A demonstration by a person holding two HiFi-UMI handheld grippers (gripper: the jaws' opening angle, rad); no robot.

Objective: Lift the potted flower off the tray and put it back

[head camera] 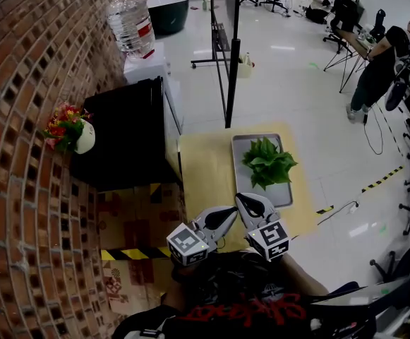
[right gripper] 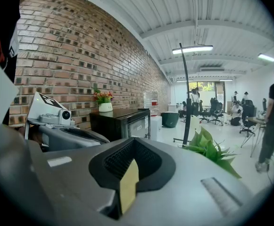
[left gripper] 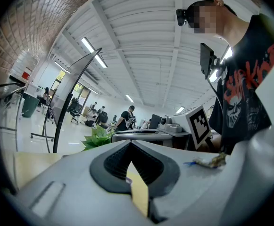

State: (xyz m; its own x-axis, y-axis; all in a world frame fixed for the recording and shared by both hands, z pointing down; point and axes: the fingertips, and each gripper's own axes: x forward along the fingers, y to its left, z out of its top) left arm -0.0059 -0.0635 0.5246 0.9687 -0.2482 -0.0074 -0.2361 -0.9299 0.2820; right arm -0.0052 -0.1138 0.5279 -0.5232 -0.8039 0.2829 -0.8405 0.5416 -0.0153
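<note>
A leafy green potted plant (head camera: pixel 267 162) stands on a metal tray (head camera: pixel 244 147) at the far right of a yellow table (head camera: pixel 205 168); its pot is hidden under the leaves. Both grippers hover over the table's near edge, short of the tray and apart from the plant. My left gripper (head camera: pixel 231 212) points up and right, shut and empty. My right gripper (head camera: pixel 245 199) is beside it, nearer the tray, also shut with nothing held. The plant (left gripper: pixel 96 138) shows beyond the closed left gripper (left gripper: pixel 129 144), and again as the plant (right gripper: pixel 212 149) right of the closed right gripper (right gripper: pixel 133 141).
A black cabinet (head camera: pixel 123 129) stands left of the table against the brick wall, with a white vase of flowers (head camera: pixel 69 129) on it. A water bottle (head camera: pixel 130 23) sits further back. A black stand's pole (head camera: pixel 231 55) rises behind the table. A person (head camera: pixel 384 62) stands at the far right.
</note>
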